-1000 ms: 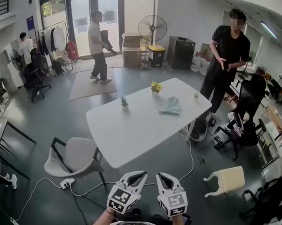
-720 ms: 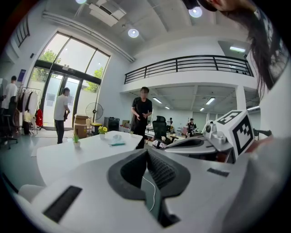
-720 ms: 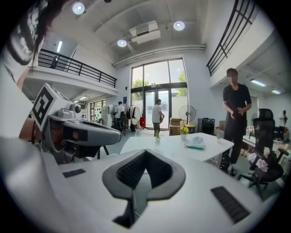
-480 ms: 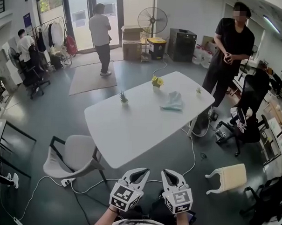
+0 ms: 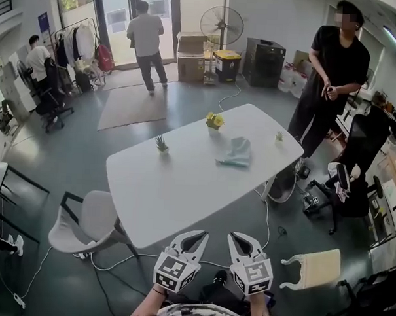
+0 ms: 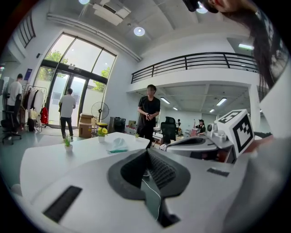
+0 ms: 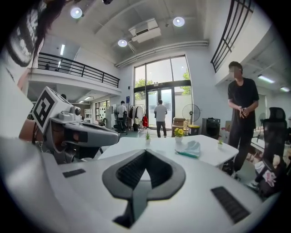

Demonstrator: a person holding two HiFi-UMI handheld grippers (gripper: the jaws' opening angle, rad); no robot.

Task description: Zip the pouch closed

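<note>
Pouch (image 5: 235, 152): pale teal, slumped on far half of white table (image 5: 150, 198), well apart from left gripper (image 5: 193, 238) and right gripper (image 5: 241, 238) (both pressed together, pinching nothing, short of near table edge). Zip state and contents too small to read. Risk: limp pouch likely to skid or bunch if slider pulled without pinning other end. Flower pot (image 5: 215, 121) near pouch holding yellow blooms, liable to tip on careless reach.

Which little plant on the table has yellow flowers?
The middle pot of the three, at the white table's far edge; the two others show only green leaves.
</note>
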